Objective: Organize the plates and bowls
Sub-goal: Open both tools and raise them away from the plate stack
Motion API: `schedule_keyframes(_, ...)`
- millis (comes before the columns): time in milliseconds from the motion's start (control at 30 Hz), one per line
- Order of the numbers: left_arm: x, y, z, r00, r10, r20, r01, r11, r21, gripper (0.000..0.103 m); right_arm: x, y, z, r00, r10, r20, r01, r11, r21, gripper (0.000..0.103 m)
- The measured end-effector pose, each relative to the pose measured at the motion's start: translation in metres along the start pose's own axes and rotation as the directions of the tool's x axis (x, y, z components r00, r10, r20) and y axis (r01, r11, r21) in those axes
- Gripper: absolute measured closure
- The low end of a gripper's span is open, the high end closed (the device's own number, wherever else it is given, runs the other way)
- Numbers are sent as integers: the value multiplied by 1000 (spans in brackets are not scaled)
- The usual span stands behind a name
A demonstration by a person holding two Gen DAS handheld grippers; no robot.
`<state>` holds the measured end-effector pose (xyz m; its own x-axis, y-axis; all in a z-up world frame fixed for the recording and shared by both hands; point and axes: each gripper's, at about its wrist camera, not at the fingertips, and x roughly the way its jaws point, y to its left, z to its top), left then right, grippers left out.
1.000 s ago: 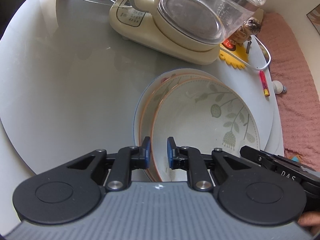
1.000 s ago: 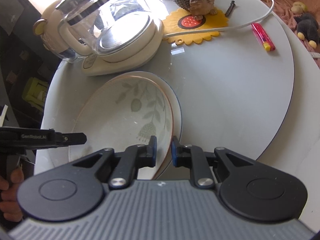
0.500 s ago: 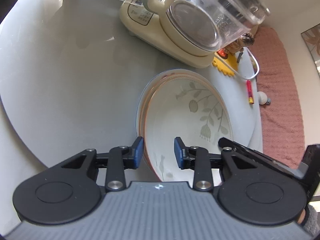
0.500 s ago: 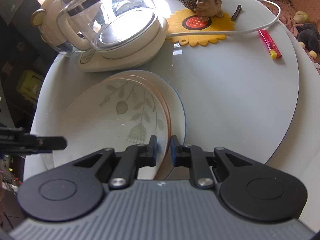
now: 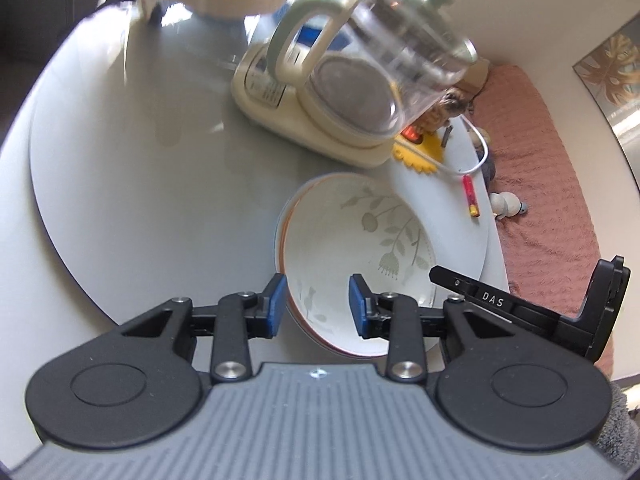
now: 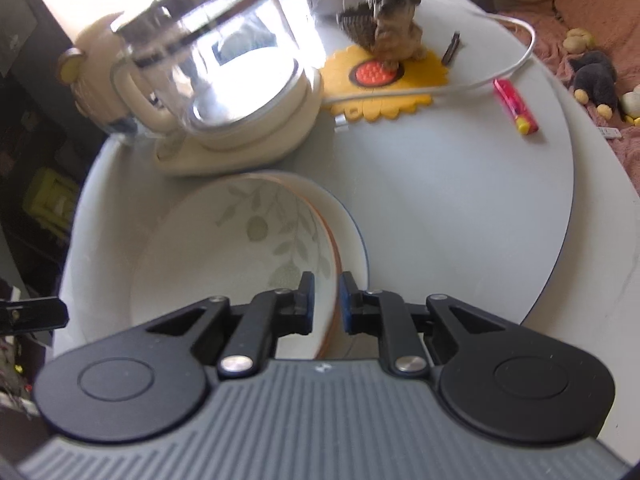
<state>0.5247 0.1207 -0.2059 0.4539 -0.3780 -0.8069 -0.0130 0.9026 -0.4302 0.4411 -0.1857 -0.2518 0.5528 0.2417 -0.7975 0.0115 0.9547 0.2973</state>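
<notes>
Left wrist view shows our left gripper (image 5: pixel 317 305) with its blue pads spread wide, straddling the near rim of the leaf-patterned bowl (image 5: pixel 360 240) without touching it; we hold nothing there. That bowl sits nested in the stack of plates (image 5: pixel 285 216) on the grey round table (image 5: pixel 140 184), just in front of the glass kettle (image 5: pixel 372 64) on its cream base. From the right wrist view, our right gripper (image 6: pixel 324 304) has its jaws nearly together around the orange-edged rim of the bowl (image 6: pixel 240 248); whether the pads actually press it we cannot tell. Beyond lie a yellow sunflower mat (image 6: pixel 380 80) with a dog figurine (image 6: pixel 394 32) on it, and a red lighter (image 6: pixel 516 106) beside the white cable (image 6: pixel 516 64).
</notes>
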Motion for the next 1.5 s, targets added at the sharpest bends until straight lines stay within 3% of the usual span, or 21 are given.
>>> schedule_keyframes(133, -24, -13, 5, 999, 14, 43, -16, 998, 67, 65, -25, 13, 0, 999, -9, 41, 9, 1000, 0, 87)
schedule_keyframes(400, -81, -35, -1, 993, -27, 112, 5, 982, 189, 65, -94, 41, -3, 986, 31, 163, -32, 999, 4, 87)
schedule_keyframes(700, -135, -52, -35, 978, -43, 205, -7, 971, 238, 65, -155, 56, -19, 970, 86, 226, -79, 996, -39, 87)
schedule_keyframes(800, -143, -63, -52, 974, -13, 227, -47, 966, 255, 65, -173, 55, -26, 965, 104, 241, -90, 994, -70, 87)
schedule_keyframes(1067, -166, -86, -98, 956, 14, 294, -75, 977, 198, 65, -208, 37, -45, 959, 172, 226, -150, 982, -111, 87)
schedule_keyframes(1500, -175, -110, -188, 952, 51, 303, -89, 990, 113, 63, -243, 7, -93, 951, 246, 185, -211, 958, -192, 87)
